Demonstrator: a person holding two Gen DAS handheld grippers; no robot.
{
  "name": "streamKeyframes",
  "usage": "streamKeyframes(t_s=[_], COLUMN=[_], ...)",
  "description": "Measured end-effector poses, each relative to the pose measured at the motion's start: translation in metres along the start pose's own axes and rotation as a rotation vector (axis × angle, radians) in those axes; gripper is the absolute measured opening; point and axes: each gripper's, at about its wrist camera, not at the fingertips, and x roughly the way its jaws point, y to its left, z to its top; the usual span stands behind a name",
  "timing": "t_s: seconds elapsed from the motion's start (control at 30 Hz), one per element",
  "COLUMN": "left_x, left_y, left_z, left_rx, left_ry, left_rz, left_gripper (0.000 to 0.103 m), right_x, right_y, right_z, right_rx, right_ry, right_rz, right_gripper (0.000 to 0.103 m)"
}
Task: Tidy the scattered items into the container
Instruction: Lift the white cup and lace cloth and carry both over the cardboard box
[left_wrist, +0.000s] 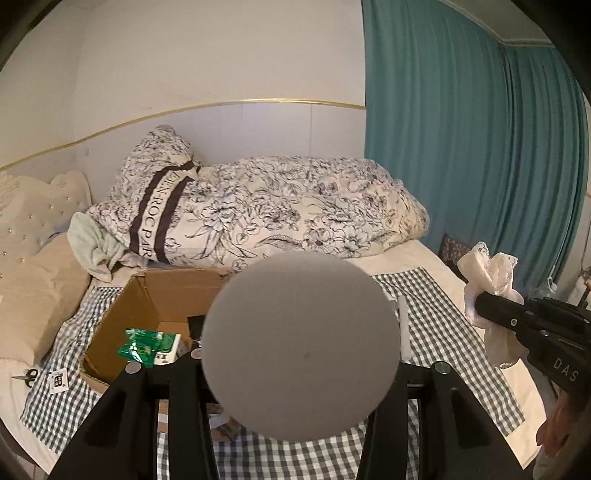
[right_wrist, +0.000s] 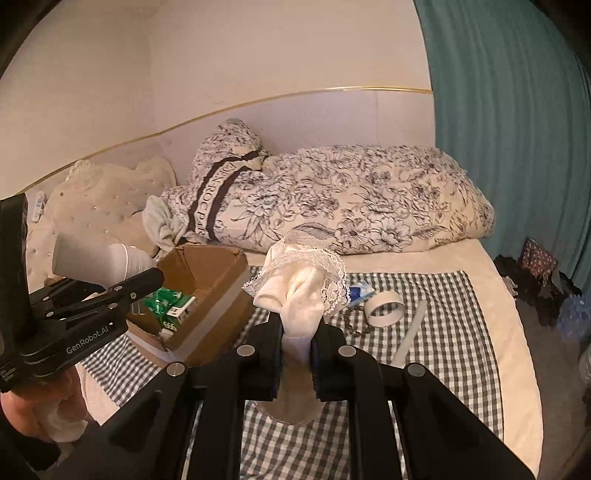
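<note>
A stack of white plastic cups fills my left gripper: its grey round base faces the left wrist camera, and the fingers are shut on its sides. From the right wrist view the cups lie sideways in that gripper, above the near end of an open cardboard box. My right gripper is shut on a white lace-trimmed sock that hangs down between its fingers, just right of the box. The box holds green packets.
On the checked cloth lie a tape roll, a white tube, a blue packet and a small chain. Scissors and a small tag lie left of the box. A floral duvet is piled behind; teal curtains hang to the right.
</note>
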Motion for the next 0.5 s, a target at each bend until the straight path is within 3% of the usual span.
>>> streamKeyframes(t_s=[0.17, 0.5], left_x=[-0.008, -0.020], left_y=[0.020, 0.061], left_z=[0.001, 0.007], left_rx=[-0.034, -0.061], left_ry=[-0.008, -0.035], left_rz=[-0.032, -0.006], left_gripper=[0.044, 0.044], right_x=[0.004, 0.023], right_y=[0.019, 0.055], right_z=[0.004, 0.017], right_rx=[-0.024, -0.061], right_ry=[-0.003, -0.007], right_rz=[0.019, 0.058], right_gripper=[0.012, 0.012])
